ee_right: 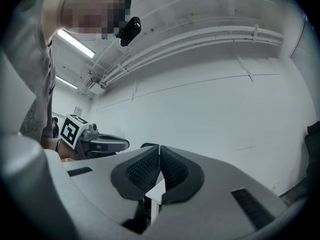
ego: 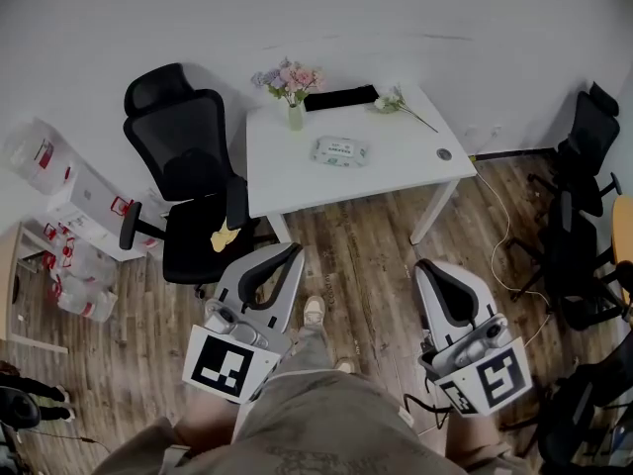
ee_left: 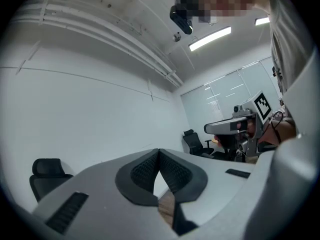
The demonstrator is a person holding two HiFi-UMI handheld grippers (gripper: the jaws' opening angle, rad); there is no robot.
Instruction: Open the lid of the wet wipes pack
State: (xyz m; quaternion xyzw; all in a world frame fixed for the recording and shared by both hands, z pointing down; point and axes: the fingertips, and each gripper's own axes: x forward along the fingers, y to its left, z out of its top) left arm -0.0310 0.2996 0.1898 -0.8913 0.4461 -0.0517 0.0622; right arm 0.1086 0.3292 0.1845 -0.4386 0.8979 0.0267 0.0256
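Note:
The wet wipes pack [ego: 341, 150], pale green and white, lies flat near the middle of the white table [ego: 396, 171], its lid down. Both grippers are held well short of the table, over the wooden floor in front of the person. In the head view my left gripper [ego: 293, 250] is at lower left and my right gripper [ego: 427, 265] at lower right, both pointing toward the table. Seen from its own camera, the left gripper [ee_left: 159, 150] has its black pads meeting at the tips with nothing between them. The right gripper [ee_right: 159, 146] is likewise shut and empty.
A vase of flowers [ego: 294, 102], a flat black object [ego: 340, 97] and a loose flower [ego: 401, 105] sit at the table's far edge. A black office chair [ego: 188, 181] stands left of the table, more chairs [ego: 584, 216] at right, stacked boxes [ego: 79, 206] at far left.

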